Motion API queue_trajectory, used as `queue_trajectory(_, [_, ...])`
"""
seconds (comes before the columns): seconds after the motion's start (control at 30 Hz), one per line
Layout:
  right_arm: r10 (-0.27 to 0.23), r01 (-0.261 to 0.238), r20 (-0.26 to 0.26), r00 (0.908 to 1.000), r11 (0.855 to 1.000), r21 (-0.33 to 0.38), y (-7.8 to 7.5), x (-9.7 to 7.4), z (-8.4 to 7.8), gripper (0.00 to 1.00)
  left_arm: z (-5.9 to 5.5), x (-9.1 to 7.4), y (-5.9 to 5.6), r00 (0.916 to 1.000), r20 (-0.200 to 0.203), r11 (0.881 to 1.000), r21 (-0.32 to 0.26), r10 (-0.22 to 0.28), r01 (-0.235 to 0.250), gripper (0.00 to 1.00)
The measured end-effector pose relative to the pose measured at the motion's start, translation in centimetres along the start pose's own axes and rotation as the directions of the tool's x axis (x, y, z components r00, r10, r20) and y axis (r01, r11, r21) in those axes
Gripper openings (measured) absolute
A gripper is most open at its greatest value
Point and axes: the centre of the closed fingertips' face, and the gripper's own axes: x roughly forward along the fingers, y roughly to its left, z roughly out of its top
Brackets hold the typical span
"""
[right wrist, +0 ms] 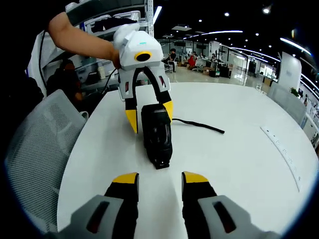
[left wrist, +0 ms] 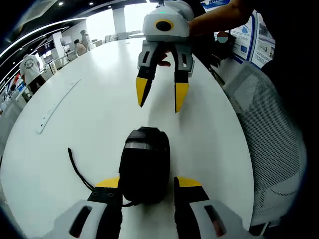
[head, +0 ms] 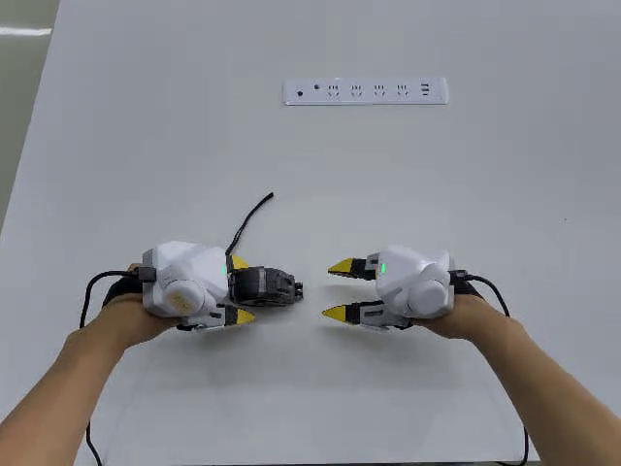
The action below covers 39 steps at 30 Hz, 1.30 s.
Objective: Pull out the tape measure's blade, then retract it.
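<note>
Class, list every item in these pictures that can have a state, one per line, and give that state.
left tool, shut on the tape measure.
right tool, open, empty, apart from the tape measure.
tape measure, held between the left tool's jaws.
blade, retracted; just its end hook at the case mouth.
strap, slack on the table.
power strip, nothing plugged in.

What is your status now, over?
Left gripper shut on tape measure, blade not yet out. Right gripper open, facing hook end, not touching. Power strip far back, not in the way.
</note>
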Motion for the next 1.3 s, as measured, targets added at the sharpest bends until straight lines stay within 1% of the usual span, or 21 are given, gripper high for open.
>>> queue_trajectory(0.03, [0.001,-0.001,-0.001,1.0,1.0,0.0,0.0,0.1,0.0,0.34,0.0,0.0,0.0,1.0,-0.001,1.0,0.0,-0.001,0.001,0.36])
queue_trajectory(0.07, [0.02,-0.02,-0.012,0.9997,1.0,-0.006,-0.2,1.5,0.2,0.33,-0.3,0.4,0.4,0.9996,-0.028,1.0,0.014,-0.009,0.01,0.35])
queue_trajectory(0.17, [0.034,-0.034,-0.014,0.9993,0.999,-0.005,-0.2,2.3,0.2,0.31,-0.3,0.5,0.5,0.9994,-0.033,1.0,0.014,-0.013,0.013,0.33])
queue_trajectory(0.4, [0.054,-0.054,-0.035,0.9979,0.998,-0.007,-0.3,4.1,-0.1,0.28,-0.3,0.8,0.5,0.9992,-0.033,1.0,-0.004,-0.021,0.021,0.32])
queue_trajectory(0.57, [0.058,-0.058,-0.043,0.9974,0.998,-0.014,-0.3,5.0,-0.2,0.28,-0.4,0.8,0.5,0.9995,-0.022,1.0,-0.02,-0.024,0.024,0.32])
queue_trajectory(0.63, [0.057,-0.058,-0.046,0.9973,0.998,-0.017,-0.4,5.2,-0.2,0.28,-0.3,0.9,0.4,0.9994,-0.015,0.999,-0.025,-0.03,0.029,0.33])
queue_trajectory(0.67, [0.06,-0.061,-0.041,0.9973,0.998,-0.012,-0.4,5.3,-0.1,0.28,0.2,0.9,0.2,0.9992,0.007,0.999,-0.03,-0.04,0.04,0.34])
queue_trajectory(0.7, [0.061,-0.062,-0.041,0.9973,0.998,-0.013,-0.4,5.4,-0.1,0.27,0.3,0.9,0.3,0.9993,0.009,0.999,-0.026,-0.038,0.038,0.35])
queue_trajectory(0.73, [0.061,-0.061,-0.041,0.9973,0.998,-0.02,-0.4,5.5,0.0,0.27,0.4,1.0,0.3,0.9993,0.005,0.999,-0.023,-0.036,0.036,0.35])
queue_trajectory(0.8, [0.065,-0.066,-0.044,0.9969,0.998,-0.023,-0.3,5.8,-0.1,0.25,0.0,1.2,0.4,0.9991,-0.023,0.999,-0.001,-0.037,0.037,0.33])
queue_trajectory(0.9, [0.073,-0.074,-0.049,0.9961,0.997,-0.031,-0.1,6.1,-0.1,0.24,0.0,1.3,0.4,0.9987,-0.03,0.999,0.013,-0.04,0.041,0.33])
queue_trajectory(1.07, [0.086,-0.089,-0.059,0.9946,0.995,-0.038,0.2,6.5,-0.4,0.21,0.0,1.2,0.3,0.9988,-0.031,0.999,0.027,-0.039,0.04,0.33])
queue_trajectory(1.1, [0.093,-0.095,-0.054,0.9942,0.994,-0.052,0.3,6.6,-0.3,0.2,0.0,1.1,0.3,0.999,-0.024,0.999,0.027,-0.037,0.038,0.33])
queue_trajectory(1.23, [0.099,-0.102,-0.047,0.9939,0.992,-0.071,0.3,6.5,-0.3,0.19,0.0,1.0,0.4,0.9996,0.003,0.999,0.018,-0.028,0.028,0.32])
queue_trajectory(1.3, [0.103,-0.107,-0.046,0.9936,0.991,-0.082,0.3,6.4,-0.4,0.18,0.1,1.0,0.4,0.9994,0.025,1.0,0.009,-0.023,0.023,0.32])
